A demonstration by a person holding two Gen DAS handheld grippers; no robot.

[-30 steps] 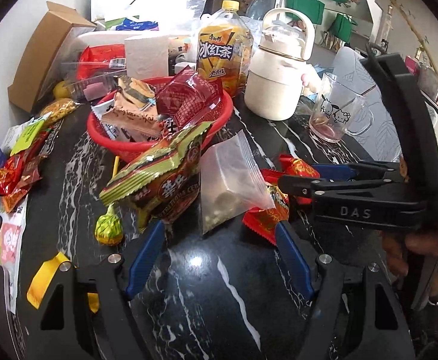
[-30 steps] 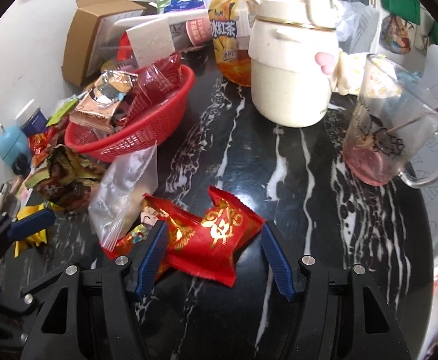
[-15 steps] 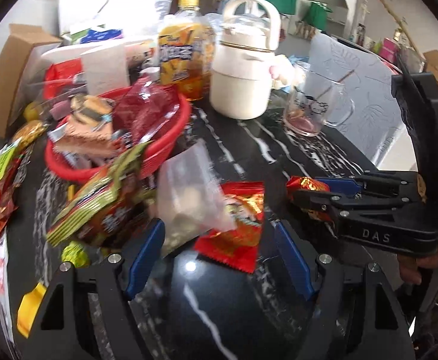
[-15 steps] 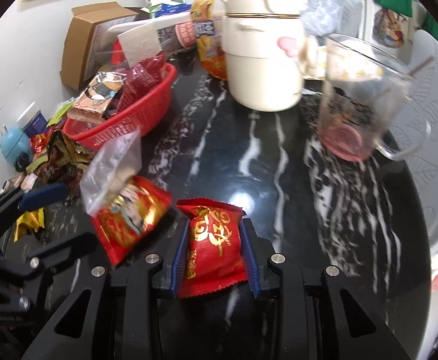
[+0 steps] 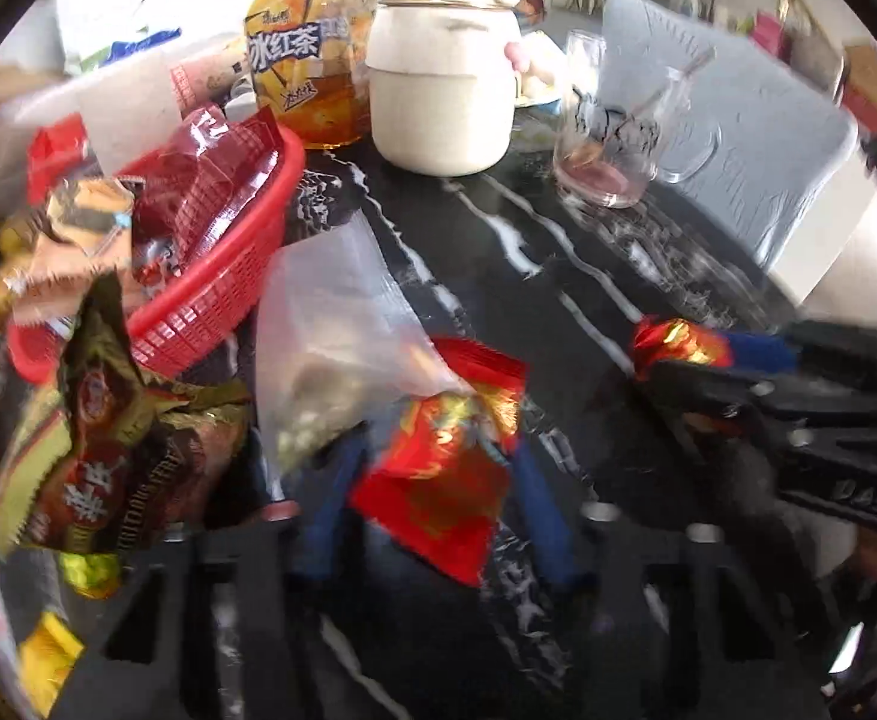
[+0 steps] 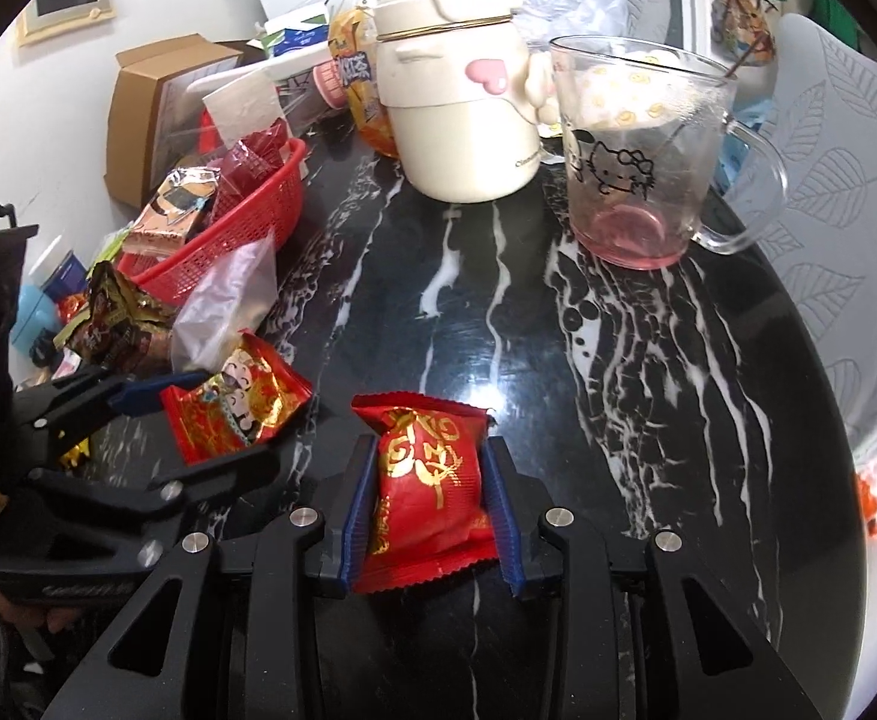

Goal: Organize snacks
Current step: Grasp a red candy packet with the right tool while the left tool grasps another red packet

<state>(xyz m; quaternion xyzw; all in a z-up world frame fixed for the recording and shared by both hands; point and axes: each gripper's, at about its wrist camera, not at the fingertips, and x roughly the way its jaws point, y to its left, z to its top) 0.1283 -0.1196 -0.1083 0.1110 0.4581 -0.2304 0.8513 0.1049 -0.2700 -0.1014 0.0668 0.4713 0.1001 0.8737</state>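
Observation:
On the black marble table (image 6: 498, 324), my right gripper (image 6: 432, 480) is shut on a red packet with gold script (image 6: 426, 498); its jaws are easing open slightly, pads still pressing the sides. In the left wrist view its tip (image 5: 672, 339) shows at the right gripper (image 5: 708, 360). My left gripper (image 5: 432, 480) is closing, its blue pads against a second red snack packet (image 5: 438, 468). The right wrist view shows that packet (image 6: 240, 402) pinched in the left gripper (image 6: 192, 420). A red basket (image 5: 210, 300) with several snacks stands behind at the left.
A clear bag (image 5: 330, 324) and a brown-green packet (image 5: 108, 462) lie by the basket. Behind stand a cream kettle (image 6: 456, 114), a glass mug (image 6: 636, 162), an iced tea bottle (image 5: 306, 60) and a cardboard box (image 6: 150, 108). The table edge curves at right.
The right gripper closed on the gold-script packet and drew it away from the other. The left gripper slid forward over the second red packet and its jaws narrowed onto it.

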